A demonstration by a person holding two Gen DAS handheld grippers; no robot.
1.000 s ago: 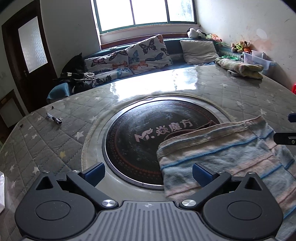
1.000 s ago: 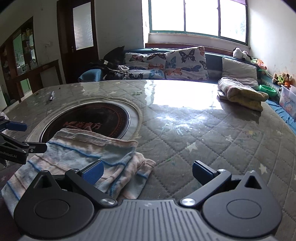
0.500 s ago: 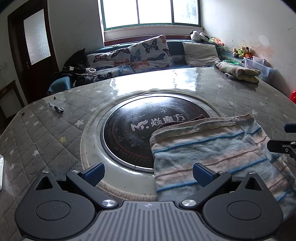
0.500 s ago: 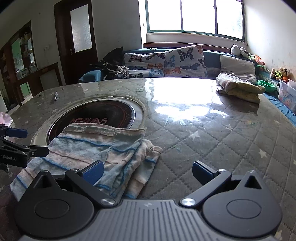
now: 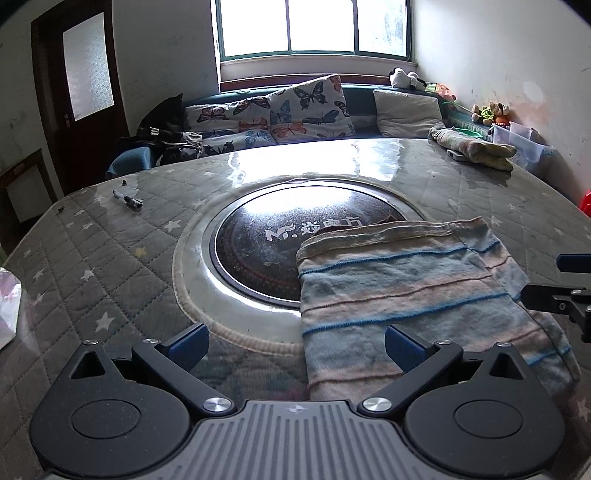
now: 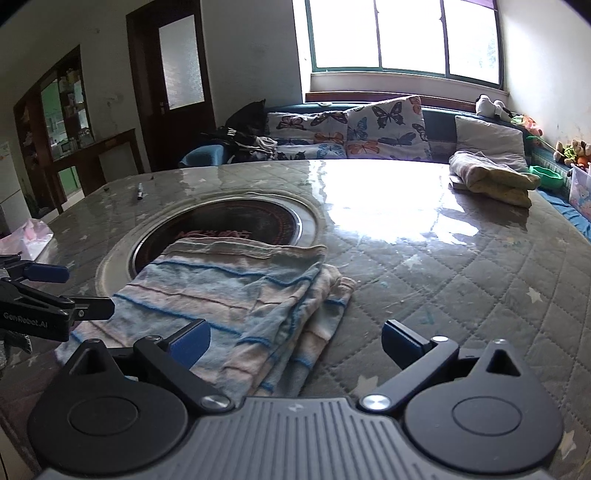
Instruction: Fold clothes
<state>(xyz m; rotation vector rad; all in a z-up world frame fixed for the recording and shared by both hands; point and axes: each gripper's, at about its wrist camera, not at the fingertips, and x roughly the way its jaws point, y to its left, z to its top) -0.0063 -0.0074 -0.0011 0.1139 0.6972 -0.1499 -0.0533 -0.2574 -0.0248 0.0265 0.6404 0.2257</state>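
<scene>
A: Where is the striped cloth (image 5: 413,291)?

B: It lies folded on the big round table (image 5: 110,258). In the left view it sits at about 3 o'clock from the middle. Its far edge lies over the dark round plate (image 5: 280,236) in the middle of the table.

A: What does it look like?

B: It has blue and pink stripes. In the right view the cloth (image 6: 236,295) shows more layers, stacked along its right side.

A: What is the left gripper (image 5: 295,341) doing?

B: Its two blue fingertips are wide apart. Nothing is between them. The right tip is over the near part of the cloth. I cannot tell if it touches the cloth.

A: And the right gripper (image 6: 295,338)?

B: Its tips are wide apart too, and it holds nothing. The left tip is over the cloth. The right tip is over the bare table (image 6: 461,277).

A: Can each gripper see the other one?

B: Yes. In the left view the right gripper (image 5: 561,291) pokes in at 3 o'clock, near the cloth's right edge. In the right view the left gripper (image 6: 55,295) pokes in at 9 o'clock, by the cloth's left edge.

A: What else is on the table?

B: A pen (image 5: 127,199) lies at about 10 o'clock in the left view. A second bundle of cloth (image 5: 476,149), yellow and grey, lies at about 1 o'clock, far from the striped one.

A: And behind the table?

B: Butterfly cushions (image 5: 295,110) sit under a bright window (image 5: 314,29).
</scene>
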